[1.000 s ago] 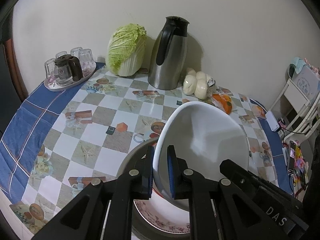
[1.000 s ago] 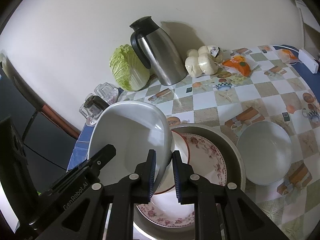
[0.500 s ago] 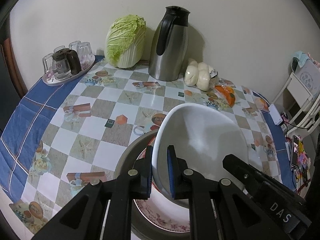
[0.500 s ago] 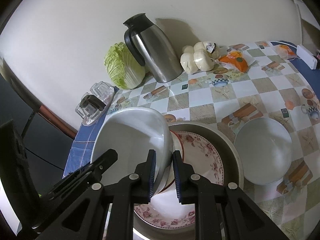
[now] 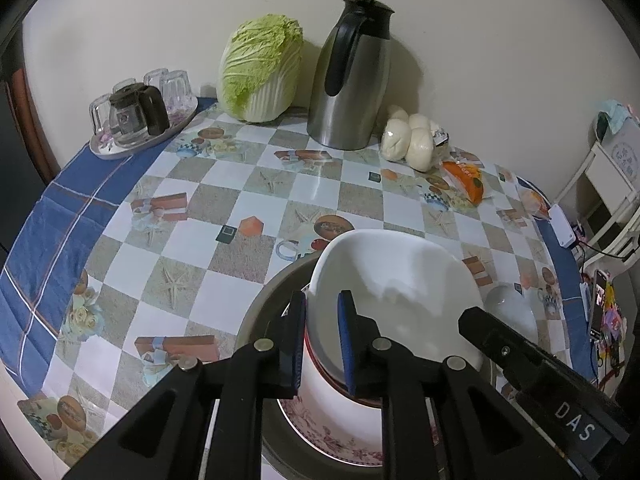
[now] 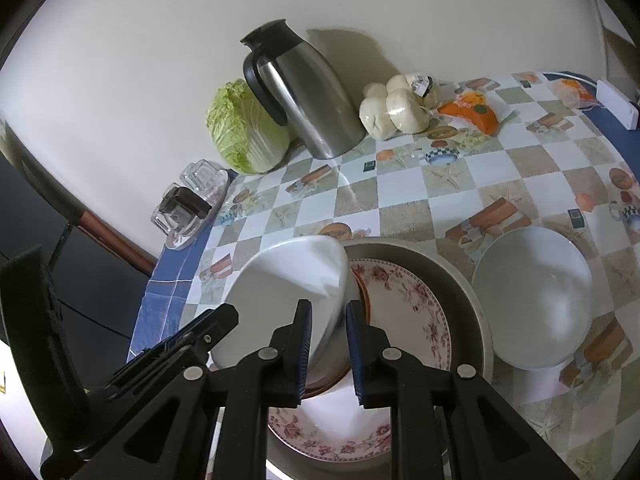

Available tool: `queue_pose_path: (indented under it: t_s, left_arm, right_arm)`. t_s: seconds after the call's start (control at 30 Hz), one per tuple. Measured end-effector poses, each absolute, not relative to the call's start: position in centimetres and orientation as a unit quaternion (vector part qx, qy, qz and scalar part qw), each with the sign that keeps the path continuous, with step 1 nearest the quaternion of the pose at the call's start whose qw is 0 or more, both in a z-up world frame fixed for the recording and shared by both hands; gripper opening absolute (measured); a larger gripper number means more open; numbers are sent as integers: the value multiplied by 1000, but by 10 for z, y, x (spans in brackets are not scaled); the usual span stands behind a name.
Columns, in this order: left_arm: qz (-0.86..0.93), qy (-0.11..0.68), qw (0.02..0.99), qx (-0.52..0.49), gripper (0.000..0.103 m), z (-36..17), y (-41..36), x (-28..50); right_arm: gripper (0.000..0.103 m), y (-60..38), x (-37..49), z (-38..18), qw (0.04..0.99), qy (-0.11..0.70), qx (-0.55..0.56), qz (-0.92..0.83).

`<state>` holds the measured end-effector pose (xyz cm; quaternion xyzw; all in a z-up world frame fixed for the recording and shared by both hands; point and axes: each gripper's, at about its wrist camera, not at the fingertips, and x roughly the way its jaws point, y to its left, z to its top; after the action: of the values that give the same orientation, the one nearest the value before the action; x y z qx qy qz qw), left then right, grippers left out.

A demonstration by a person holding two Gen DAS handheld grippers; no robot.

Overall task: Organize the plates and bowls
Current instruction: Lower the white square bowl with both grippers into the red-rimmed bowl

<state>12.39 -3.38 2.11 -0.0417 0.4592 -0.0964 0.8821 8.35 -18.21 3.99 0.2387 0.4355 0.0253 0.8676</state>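
So both grippers are on the same white bowl (image 5: 400,292), one on each side of its rim. The left gripper (image 5: 320,308) has the rim between its blue pads; its jaws just eased open a hair but look closed on it. The right gripper (image 6: 326,316) is clamped on the opposite wall, pads tight.

The bowl sits tilted, open side tipped toward the left gripper, inside the grey basin (image 5: 272,300) at 6 o'clock in both views. Stack in the basin, bottom up: a floral plate (image 6: 404,308), then a red-rim dish (image 6: 362,288), then the bowl leaning on that. Can't tell if the bowl's full weight is down on the dish.

The other bowl (image 6: 532,300) is upright on the table (image 5: 160,240), outside the basin, right against its rim at 3 o'clock. Inside is plain white.

Back along the wall in the left view: a tray (image 5: 104,150) at 10 o'clock holding upturned glasses and a little glass pot, a cabbage (image 5: 260,68) at 11, a steel jug (image 5: 352,80) at 12, bagged buns (image 5: 408,140) at 1 and an orange packet (image 5: 464,180) just past them.
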Motion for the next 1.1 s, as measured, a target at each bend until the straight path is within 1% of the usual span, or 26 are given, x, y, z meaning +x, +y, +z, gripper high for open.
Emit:
queue_pose_path:
  t_s: [0.1, 0.33, 0.63, 0.7, 0.73, 0.77, 0.8, 0.87, 0.9, 0.93, 0.97, 1.0, 1.07, 1.1]
  left_arm:
    - [-88, 466, 879, -46, 16, 17, -30, 127]
    - [-87, 477, 873, -51, 27, 10, -28, 131]
    - [-88, 482, 870, -54, 30, 9, -28, 131]
    - [-86, 482, 870, -52, 31, 10, -28, 131]
    - [-85, 481, 871, -52, 35, 11, -27, 130]
    - [-84, 479, 873, -52, 38, 13, -26, 129]
    - [-83, 476, 874, -54, 40, 15, -24, 129]
    - [-81, 471, 877, -57, 45, 18, -22, 127]
    - [-80, 467, 879, -59, 47, 21, -20, 127]
    - [-77, 464, 880, -61, 51, 23, -18, 126]
    - [-74, 461, 882, -63, 56, 25, -16, 125]
    - [-69, 458, 884, -65, 58, 27, -13, 125]
    - [-59, 453, 887, -70, 65, 30, -7, 124]
    - [-53, 451, 888, -72, 66, 31, -5, 124]
  right_arm:
    - [20, -183, 85, 35, 863, 443, 241, 21]
    - [21, -184, 86, 27, 858, 455, 239, 13]
    - [20, -181, 87, 27, 858, 460, 228, 11]
    - [21, -179, 86, 28, 859, 461, 222, 8]
    - [22, -178, 86, 30, 860, 462, 218, 4]
    - [29, -178, 86, 31, 861, 462, 215, 2]
    - [38, -177, 85, 33, 862, 460, 212, 2]
    - [49, -176, 84, 37, 866, 456, 206, 1]
    - [52, -175, 84, 39, 868, 454, 203, 0]
    - [55, -175, 83, 41, 870, 451, 199, 0]
    - [60, -174, 83, 43, 872, 449, 196, 1]
    - [64, -173, 82, 44, 873, 448, 194, 1]
    - [68, -171, 82, 46, 876, 445, 187, 0]
    - [71, -171, 82, 46, 877, 445, 184, -1]
